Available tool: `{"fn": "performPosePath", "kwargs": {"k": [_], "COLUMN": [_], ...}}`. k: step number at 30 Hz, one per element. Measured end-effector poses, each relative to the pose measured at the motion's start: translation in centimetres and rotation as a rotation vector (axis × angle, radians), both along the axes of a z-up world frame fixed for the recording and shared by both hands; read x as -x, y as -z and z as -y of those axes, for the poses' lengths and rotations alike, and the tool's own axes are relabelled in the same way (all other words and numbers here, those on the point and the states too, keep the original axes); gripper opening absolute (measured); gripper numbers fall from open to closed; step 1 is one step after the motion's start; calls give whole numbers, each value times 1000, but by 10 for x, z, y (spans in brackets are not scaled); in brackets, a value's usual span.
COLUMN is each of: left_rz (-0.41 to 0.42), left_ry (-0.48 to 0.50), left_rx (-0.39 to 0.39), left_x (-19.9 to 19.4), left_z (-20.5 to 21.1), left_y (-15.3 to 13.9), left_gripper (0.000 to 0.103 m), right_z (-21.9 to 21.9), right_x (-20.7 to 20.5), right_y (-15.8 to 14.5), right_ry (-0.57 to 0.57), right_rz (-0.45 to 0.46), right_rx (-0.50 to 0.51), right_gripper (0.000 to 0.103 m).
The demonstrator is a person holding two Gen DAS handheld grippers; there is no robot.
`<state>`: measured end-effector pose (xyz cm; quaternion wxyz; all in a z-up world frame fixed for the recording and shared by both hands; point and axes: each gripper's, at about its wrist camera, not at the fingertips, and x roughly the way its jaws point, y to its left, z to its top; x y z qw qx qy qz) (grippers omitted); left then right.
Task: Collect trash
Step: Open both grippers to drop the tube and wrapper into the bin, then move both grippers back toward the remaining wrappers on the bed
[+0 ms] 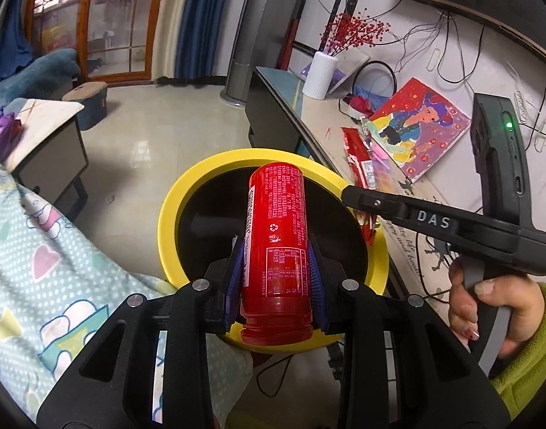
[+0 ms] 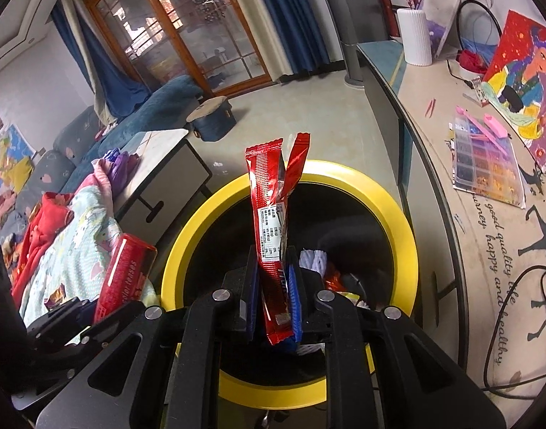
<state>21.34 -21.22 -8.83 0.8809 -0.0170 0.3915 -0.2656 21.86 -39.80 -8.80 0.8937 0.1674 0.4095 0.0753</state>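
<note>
Hovering over the yellow-rimmed round black bin (image 1: 172, 214), the left hand-held gripper (image 1: 276, 271) clamps a red cylindrical can (image 1: 276, 228) pointing lengthwise toward the frame's top, while the right hand-held gripper (image 2: 273, 296), barely parted, pinches a red foil wrapper (image 2: 271, 214) upright above the bin's mouth.

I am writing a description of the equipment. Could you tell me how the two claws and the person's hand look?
Both claws, left claw and right claw, are black plastic linkages with silver pivot bolts and ribbed blue pads. From the left wrist view, the right unit carries white "DAS" lettering, an upright black module with a green light, and a pistol-style handle. The hand wears a green fleece sleeve and decorated nails.
</note>
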Motion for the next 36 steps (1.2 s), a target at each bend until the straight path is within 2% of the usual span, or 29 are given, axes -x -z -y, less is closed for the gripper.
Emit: {"fn": "performPosePath", "kwargs": {"k": [3, 6, 7, 8, 9, 12, 14, 18, 25, 36], "left_rz": [-7, 18, 18, 14, 16, 30, 31, 54, 87, 158], "left_ry": [2, -10, -10, -9, -13, -25, -34, -65, -126, -232], "left_rx": [13, 15, 17, 22, 28, 29, 33, 25, -2, -38], "left_x": [-5, -6, -4, -5, -4, -2, -1, 5, 16, 42], "left_z": [0, -1, -3, -3, -4, -7, -11, -18, -36, -77], "left_y": [1, -2, -1, -2, -4, -7, -10, -17, -27, -46], "left_gripper": [26, 26, 31, 45, 52, 59, 77, 90, 92, 92], "right_z": [4, 9, 10, 11, 12, 14, 14, 10, -4, -47], "right_x": [-1, -1, -1, 0, 0, 1, 1, 4, 8, 23], "right_y": [2, 2, 2, 2, 1, 0, -2, -7, -19, -49], "right_ry": [16, 33, 40, 46, 47, 58, 57, 54, 28, -69], "right_rz": [-5, -7, -4, -4, -4, 3, 7, 19, 52, 148], "right_rx": [-8, -15, -19, -21, -21, -19, -18, -7, 6, 24], "right_gripper": [21, 38, 41, 41, 41, 47, 48, 55, 64, 66]}}
